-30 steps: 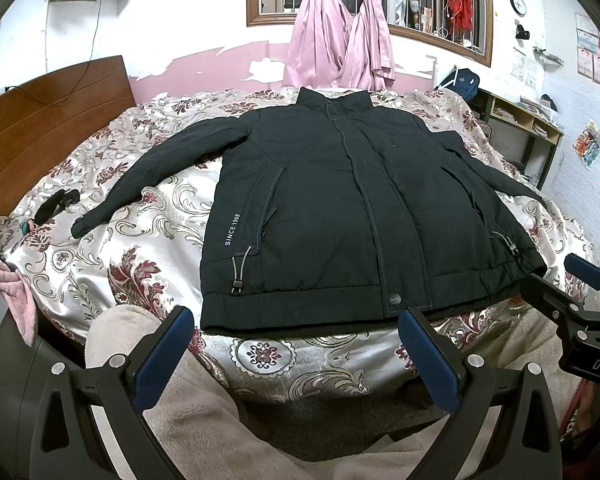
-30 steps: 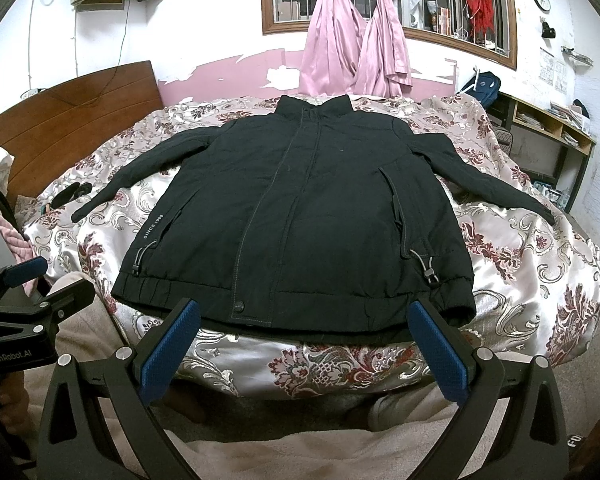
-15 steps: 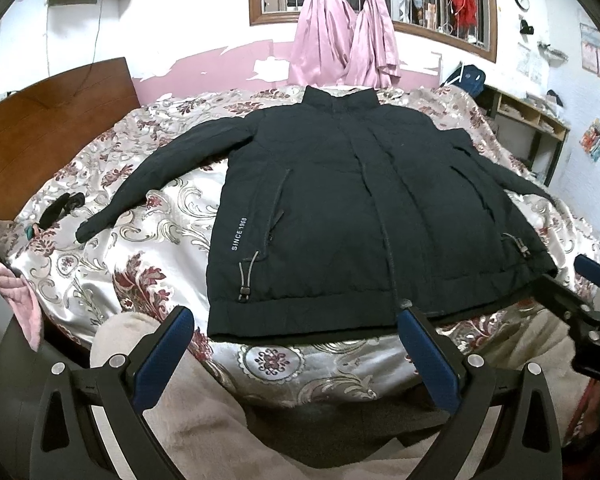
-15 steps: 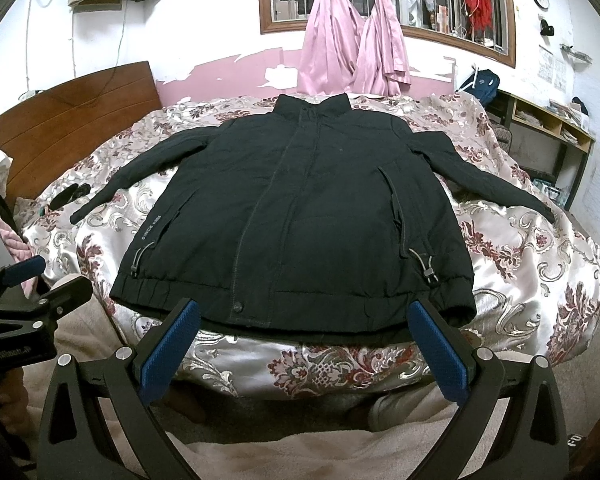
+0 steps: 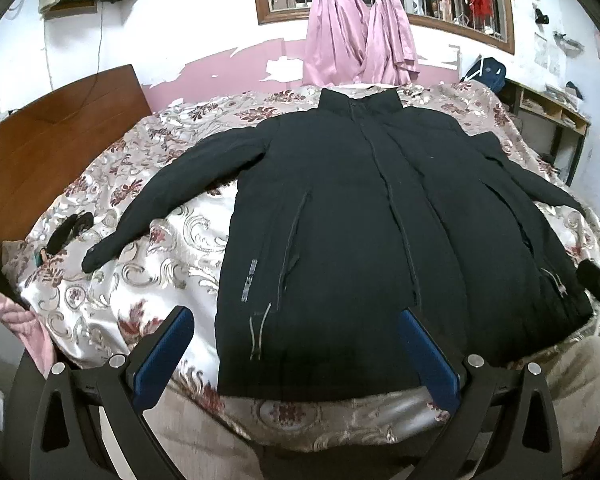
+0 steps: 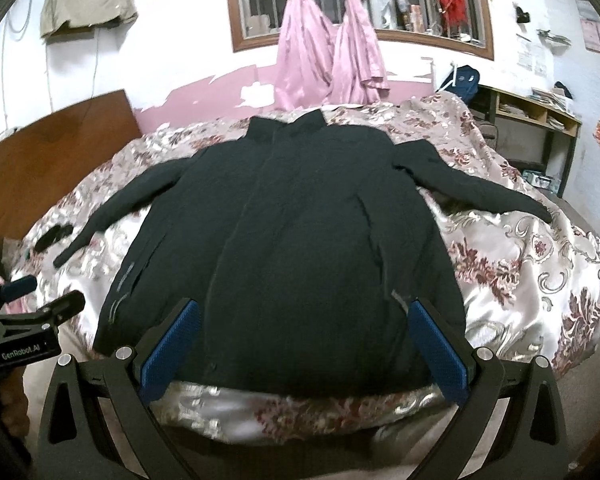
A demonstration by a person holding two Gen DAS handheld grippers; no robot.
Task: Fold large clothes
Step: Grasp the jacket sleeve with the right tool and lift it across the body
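A large black jacket (image 5: 360, 216) lies flat and face up on the bed, zipped, collar far, hem near, both sleeves spread out to the sides. It also shows in the right wrist view (image 6: 292, 232). My left gripper (image 5: 296, 352) is open and empty, just above the near hem on the jacket's left half. My right gripper (image 6: 304, 340) is open and empty over the near hem, right of the zip. The left gripper shows at the left edge of the right wrist view (image 6: 32, 300).
The bed has a floral satin cover (image 5: 140, 280) and a wooden headboard (image 5: 52, 148) at the left. A small dark object (image 5: 68, 228) lies near the left sleeve end. Pink curtains (image 5: 356, 32) hang behind; shelves (image 6: 536, 120) stand at the right.
Both grippers have moved forward toward the jacket's hem, so the jacket looks larger and nearer. Both stay open and the jacket has not moved.
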